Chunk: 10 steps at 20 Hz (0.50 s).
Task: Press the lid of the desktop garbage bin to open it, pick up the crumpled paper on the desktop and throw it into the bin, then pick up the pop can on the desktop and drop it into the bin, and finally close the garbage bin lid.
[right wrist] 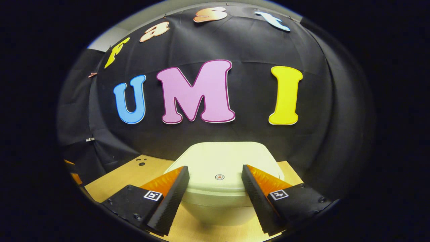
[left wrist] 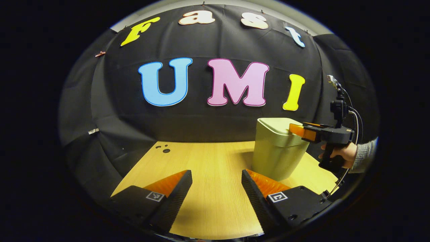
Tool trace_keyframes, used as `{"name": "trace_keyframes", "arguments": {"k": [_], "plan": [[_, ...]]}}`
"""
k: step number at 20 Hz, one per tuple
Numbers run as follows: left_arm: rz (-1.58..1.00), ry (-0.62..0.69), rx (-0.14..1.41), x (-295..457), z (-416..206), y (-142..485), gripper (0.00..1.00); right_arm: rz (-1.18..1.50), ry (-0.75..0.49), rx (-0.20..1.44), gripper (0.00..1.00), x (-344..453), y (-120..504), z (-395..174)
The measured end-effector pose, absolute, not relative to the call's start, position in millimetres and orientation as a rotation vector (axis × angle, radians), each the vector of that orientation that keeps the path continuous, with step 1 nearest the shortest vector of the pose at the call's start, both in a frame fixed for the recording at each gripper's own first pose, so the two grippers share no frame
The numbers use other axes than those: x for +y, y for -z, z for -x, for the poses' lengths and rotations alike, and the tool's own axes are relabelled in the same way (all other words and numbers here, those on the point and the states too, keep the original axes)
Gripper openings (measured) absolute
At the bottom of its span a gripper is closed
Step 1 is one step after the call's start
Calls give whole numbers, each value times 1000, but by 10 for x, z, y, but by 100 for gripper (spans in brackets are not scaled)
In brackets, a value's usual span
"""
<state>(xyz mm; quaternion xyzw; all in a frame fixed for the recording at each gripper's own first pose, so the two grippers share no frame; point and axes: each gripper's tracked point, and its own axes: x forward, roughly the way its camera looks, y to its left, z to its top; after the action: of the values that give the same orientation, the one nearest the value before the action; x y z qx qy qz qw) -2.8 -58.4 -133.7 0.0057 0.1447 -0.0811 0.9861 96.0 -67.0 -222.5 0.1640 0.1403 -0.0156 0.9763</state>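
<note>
The pale green desktop bin [left wrist: 278, 149] stands on the wooden table [left wrist: 208, 161] toward the right, its lid [right wrist: 221, 163] down and flat, with a small round mark near the lid's front. My right gripper [right wrist: 215, 186] hovers open just over the lid's near edge, a finger on each side of the mark. In the left gripper view that right gripper [left wrist: 295, 129] reaches in from the right at the bin's top rim, held by a hand [left wrist: 339, 153] in a grey sleeve. My left gripper [left wrist: 216, 188] stands open over bare table, left of the bin.
Several small dark holes [left wrist: 163, 148] mark the table's far left corner. The black cloth wall rises close behind the table and the bin. The table's near and left edges drop off into dark cloth.
</note>
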Motion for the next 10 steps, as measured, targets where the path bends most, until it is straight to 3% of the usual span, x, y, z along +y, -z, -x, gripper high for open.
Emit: {"name": "trace_keyframes", "arguments": {"k": [10], "plan": [[-13,169,289,-579,5,1337,96,-301,42,265,100,-654,2275,-924]]}}
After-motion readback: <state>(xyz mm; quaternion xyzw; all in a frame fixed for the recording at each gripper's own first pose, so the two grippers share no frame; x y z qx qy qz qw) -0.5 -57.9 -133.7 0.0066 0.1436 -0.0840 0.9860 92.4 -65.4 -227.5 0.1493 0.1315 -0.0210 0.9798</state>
